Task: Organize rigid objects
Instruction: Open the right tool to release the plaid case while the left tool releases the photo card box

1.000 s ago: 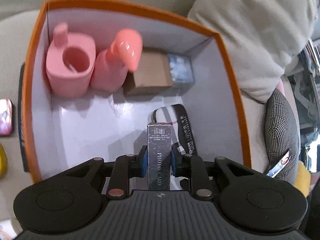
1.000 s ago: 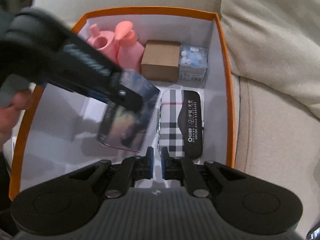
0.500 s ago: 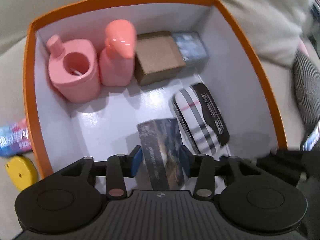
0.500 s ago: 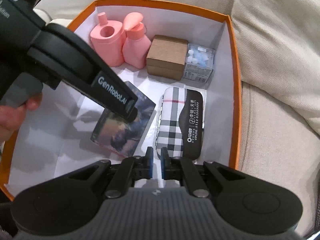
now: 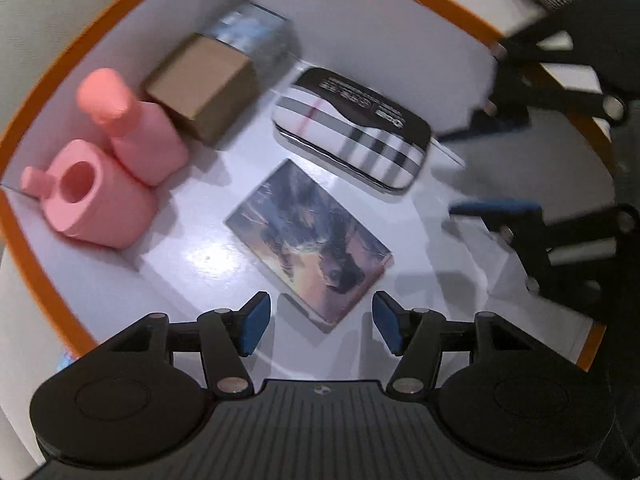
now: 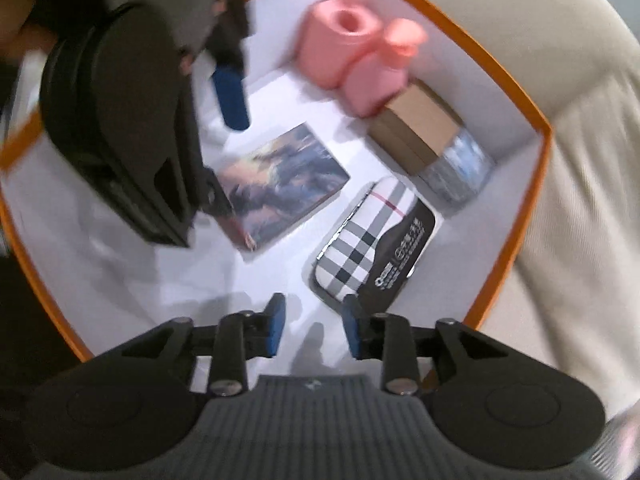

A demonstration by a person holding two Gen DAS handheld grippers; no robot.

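The photo card box point(image 5: 308, 240) is laid flat on the white floor of the orange box point(image 5: 24, 240), just beside the plaid case point(image 5: 352, 132). The left gripper point(image 5: 320, 322) is held above it with jaws opening and nothing clamped. The right gripper point(image 6: 314, 330) is seen with jaws opening, nothing between them.
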